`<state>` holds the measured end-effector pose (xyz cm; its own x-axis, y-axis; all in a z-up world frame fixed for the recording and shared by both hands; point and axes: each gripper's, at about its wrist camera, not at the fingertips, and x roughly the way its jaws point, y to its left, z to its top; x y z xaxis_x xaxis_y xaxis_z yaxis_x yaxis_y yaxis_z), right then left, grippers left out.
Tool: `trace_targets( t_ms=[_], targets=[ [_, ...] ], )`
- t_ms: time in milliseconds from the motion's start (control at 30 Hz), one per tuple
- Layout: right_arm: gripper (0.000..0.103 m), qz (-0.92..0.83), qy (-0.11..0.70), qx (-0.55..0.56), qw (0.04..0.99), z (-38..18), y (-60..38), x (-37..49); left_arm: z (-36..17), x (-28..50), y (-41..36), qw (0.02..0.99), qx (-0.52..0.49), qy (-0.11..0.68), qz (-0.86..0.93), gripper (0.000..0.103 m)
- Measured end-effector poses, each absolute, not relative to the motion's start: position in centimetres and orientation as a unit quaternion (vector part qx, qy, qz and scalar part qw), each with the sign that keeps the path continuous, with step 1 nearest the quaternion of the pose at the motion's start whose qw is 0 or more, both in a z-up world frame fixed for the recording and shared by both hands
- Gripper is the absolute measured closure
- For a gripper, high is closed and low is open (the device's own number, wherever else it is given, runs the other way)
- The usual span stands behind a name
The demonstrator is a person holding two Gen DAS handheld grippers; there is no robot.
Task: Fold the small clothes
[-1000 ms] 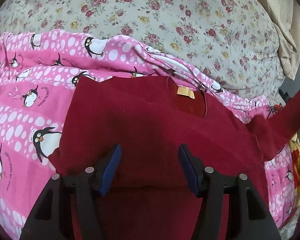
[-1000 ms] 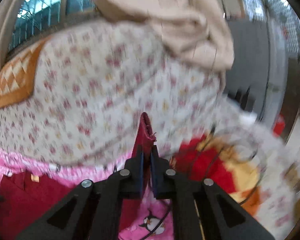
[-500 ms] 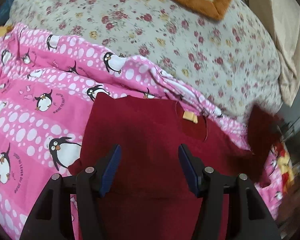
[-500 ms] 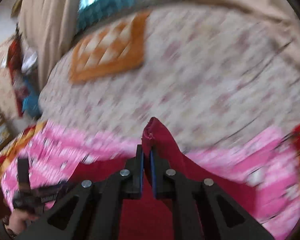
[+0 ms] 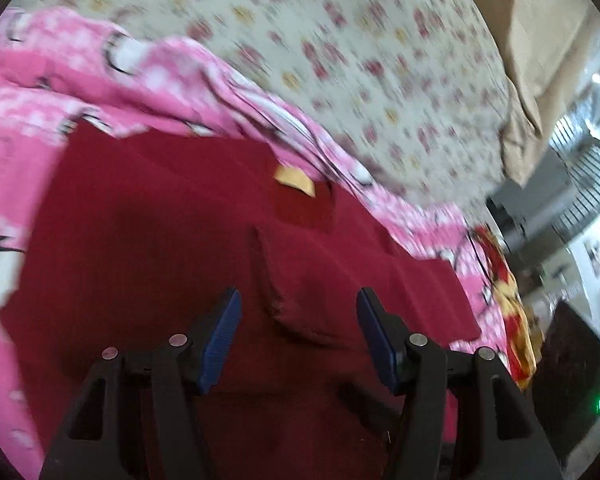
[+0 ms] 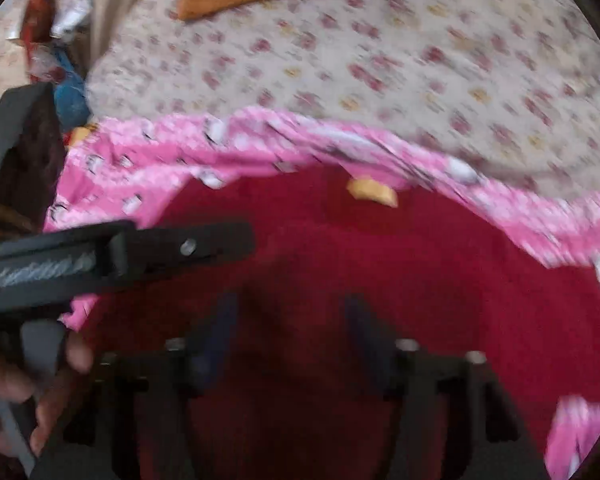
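One dark red knit sweater (image 5: 148, 232) is lying flat on the pink penguin-print blanket (image 5: 32, 92), its neck label (image 5: 295, 179) pointing toward one o'clock and a sleeve (image 5: 300, 300) folded across the chest. It is looking soft, light and limp, likely to sag and drag, so hems, cuffs or fold edges seem the best places to pinch. The left gripper (image 5: 298, 322) is hovering with jaws apart, empty. The right gripper (image 6: 288, 328) is opening its jaws, nothing visibly pinched between them.
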<state>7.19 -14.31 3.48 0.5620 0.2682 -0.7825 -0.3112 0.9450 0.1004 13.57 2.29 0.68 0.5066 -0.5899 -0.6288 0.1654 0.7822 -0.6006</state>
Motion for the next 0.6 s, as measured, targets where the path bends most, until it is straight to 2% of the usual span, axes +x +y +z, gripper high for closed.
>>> trace_targets(
  t_ms=[100,200,267,300,367,600],
  targets=[
    [0.038,0.147,0.478,-0.01,0.866,2.7,-16.0,4.6,-0.3,14.0,1.0,0.834,-0.226,0.451,-0.223,0.064],
    [0.028,0.146,0.465,-0.006,0.873,2.1,-16.5,2.7,-0.1,13.6,0.5,0.837,-0.217,0.445,-0.233,0.069],
    [0.018,0.137,0.46,-0.017,0.877,1.7,-15.9,2.3,0.0,13.3,0.4,0.832,-0.22,0.446,-0.247,0.098],
    [0.014,0.135,0.46,-0.025,0.877,1.7,-15.0,2.7,-0.1,13.3,0.3,0.833,-0.215,0.448,-0.244,0.103],
    [0.003,0.127,0.459,-0.049,0.878,1.5,-14.0,2.8,-0.6,13.5,0.2,0.833,-0.209,0.455,-0.237,0.103],
    [0.001,0.123,0.461,-0.038,0.878,1.3,-14.3,3.4,-0.8,13.8,0.8,0.839,-0.207,0.454,-0.217,0.103]
  ],
)
